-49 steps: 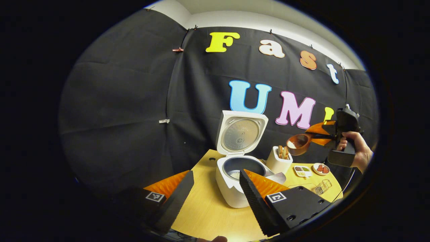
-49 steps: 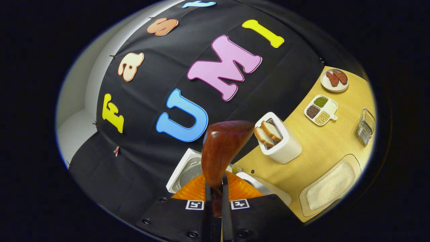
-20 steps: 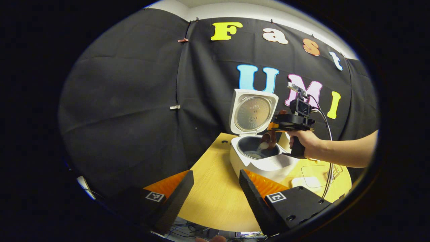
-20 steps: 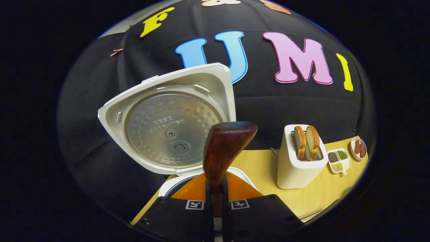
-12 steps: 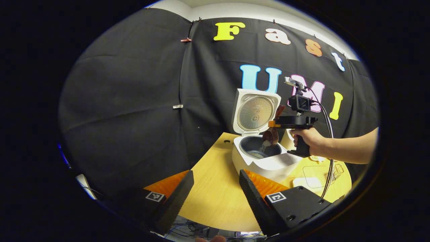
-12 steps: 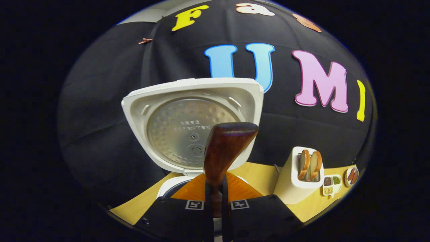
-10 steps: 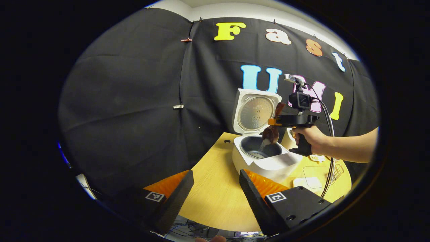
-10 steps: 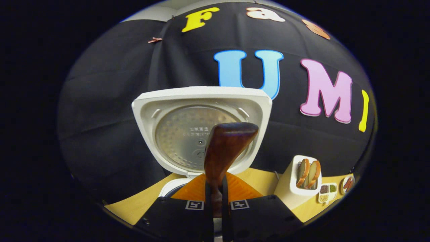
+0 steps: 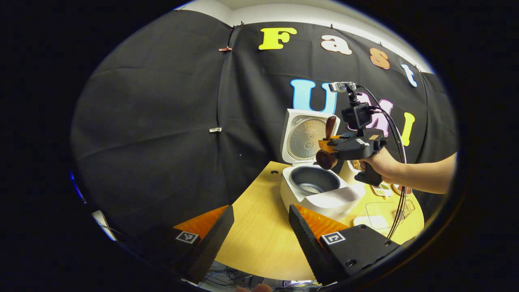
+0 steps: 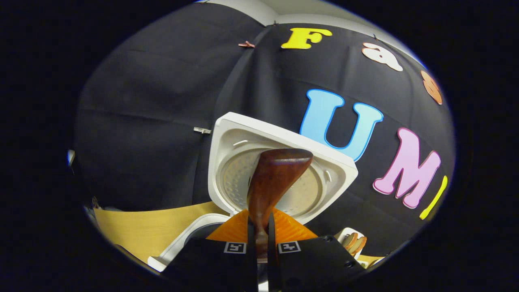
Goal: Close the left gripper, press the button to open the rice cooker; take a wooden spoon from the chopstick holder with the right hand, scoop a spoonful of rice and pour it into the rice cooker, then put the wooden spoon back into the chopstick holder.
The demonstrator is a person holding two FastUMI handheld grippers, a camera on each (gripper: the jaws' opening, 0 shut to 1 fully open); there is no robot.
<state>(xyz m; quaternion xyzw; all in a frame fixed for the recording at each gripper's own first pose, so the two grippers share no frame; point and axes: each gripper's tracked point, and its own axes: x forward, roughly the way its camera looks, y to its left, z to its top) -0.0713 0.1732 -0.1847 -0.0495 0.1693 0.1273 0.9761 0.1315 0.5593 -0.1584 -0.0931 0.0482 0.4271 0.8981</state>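
The white rice cooker [image 9: 320,198] stands on the yellow table with its lid [image 9: 302,136] up, and a little rice lies in the dark pot [image 9: 312,184]. A hand holds my right gripper [image 9: 327,146] just above the pot's right side, shut on the dark wooden spoon [image 9: 325,158]. The spoon's bowl hangs down over the pot and its handle points up. In the right gripper view the spoon [image 10: 277,172] stands between the closed fingers of my right gripper [image 10: 259,233], in front of the lid [image 10: 235,142]. My left gripper [image 9: 259,239] is open and empty, low at the table's near edge.
A toaster with bread slices [image 10: 352,241] sits to the right of the cooker. On the table's right side lie a clear tray [image 9: 379,209], a wire basket [image 9: 405,206] and small dishes behind the person's forearm [image 9: 421,180]. Bare tabletop [image 9: 259,227] lies between my left gripper and the cooker.
The rice has stopped falling from the spoon. My right gripper has risen and rolled, lifting the spoon's bowl clear above the pot. My left gripper has stayed put.
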